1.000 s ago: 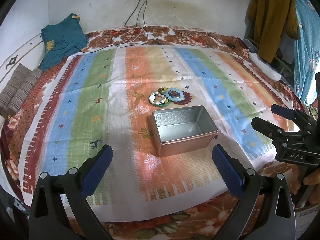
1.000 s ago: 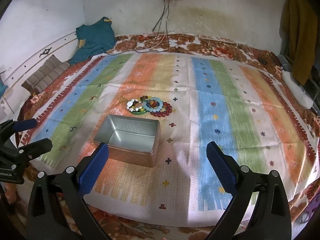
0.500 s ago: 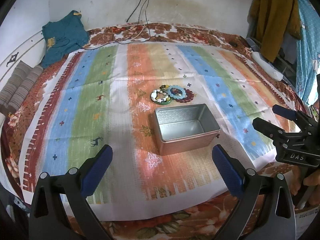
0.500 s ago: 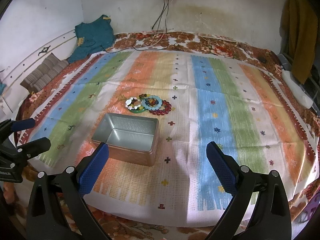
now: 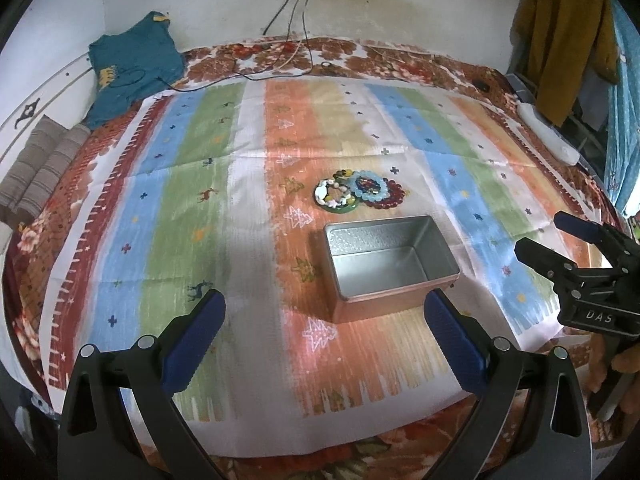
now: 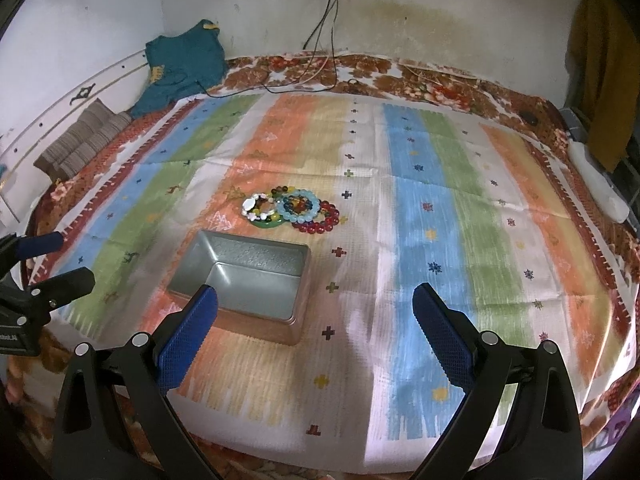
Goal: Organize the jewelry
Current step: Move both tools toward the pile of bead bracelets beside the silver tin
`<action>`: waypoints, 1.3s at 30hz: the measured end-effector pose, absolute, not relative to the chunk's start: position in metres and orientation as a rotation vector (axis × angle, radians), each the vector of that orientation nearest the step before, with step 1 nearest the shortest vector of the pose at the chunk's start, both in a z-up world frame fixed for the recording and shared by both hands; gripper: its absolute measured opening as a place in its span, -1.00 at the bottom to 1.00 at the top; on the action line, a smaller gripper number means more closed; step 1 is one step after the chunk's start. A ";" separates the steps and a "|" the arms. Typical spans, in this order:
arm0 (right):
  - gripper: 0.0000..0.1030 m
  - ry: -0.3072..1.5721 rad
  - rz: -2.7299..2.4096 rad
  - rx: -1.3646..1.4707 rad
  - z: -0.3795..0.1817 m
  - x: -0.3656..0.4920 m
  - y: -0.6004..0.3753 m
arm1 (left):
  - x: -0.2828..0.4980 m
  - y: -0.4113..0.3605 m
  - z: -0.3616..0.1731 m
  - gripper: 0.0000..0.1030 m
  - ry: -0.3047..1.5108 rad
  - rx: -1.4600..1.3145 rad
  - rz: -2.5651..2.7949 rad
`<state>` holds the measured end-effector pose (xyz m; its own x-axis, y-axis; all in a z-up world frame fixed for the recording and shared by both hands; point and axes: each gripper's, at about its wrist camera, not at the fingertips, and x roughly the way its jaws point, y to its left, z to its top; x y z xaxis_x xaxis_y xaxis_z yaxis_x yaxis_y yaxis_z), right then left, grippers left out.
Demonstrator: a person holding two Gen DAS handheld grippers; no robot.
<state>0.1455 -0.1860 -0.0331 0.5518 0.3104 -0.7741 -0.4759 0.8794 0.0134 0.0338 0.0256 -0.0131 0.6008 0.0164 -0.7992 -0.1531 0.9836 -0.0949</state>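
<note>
A pile of bead bracelets lies on the striped cloth: a white one, a light blue one, a dark red one and a green ring. Just in front of it stands an empty silver tin with no lid. My left gripper hovers open near the cloth's front edge, left of the tin, and shows again at the right wrist view's left edge. My right gripper is open too, right of the tin, and appears at the left wrist view's right edge. Neither holds anything.
The striped cloth covers a bed with a floral sheet. A teal garment and striped pillows lie at the back left. Cables hang from a wall socket. Clothes hang at the right, above a white object.
Both grippers have moved slightly forward toward the tin and bracelets, so these sit a bit lower and larger in view. Both stay open.
</note>
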 end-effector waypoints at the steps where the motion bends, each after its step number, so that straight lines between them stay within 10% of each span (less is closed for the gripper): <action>1: 0.92 0.874 0.470 -0.203 -0.033 0.148 -0.186 | 0.036 0.025 -0.012 0.89 0.920 -0.157 0.090; 39: 0.92 1.024 0.454 -0.196 -0.067 0.247 -0.156 | 0.138 0.045 -0.041 0.89 1.052 -0.045 0.156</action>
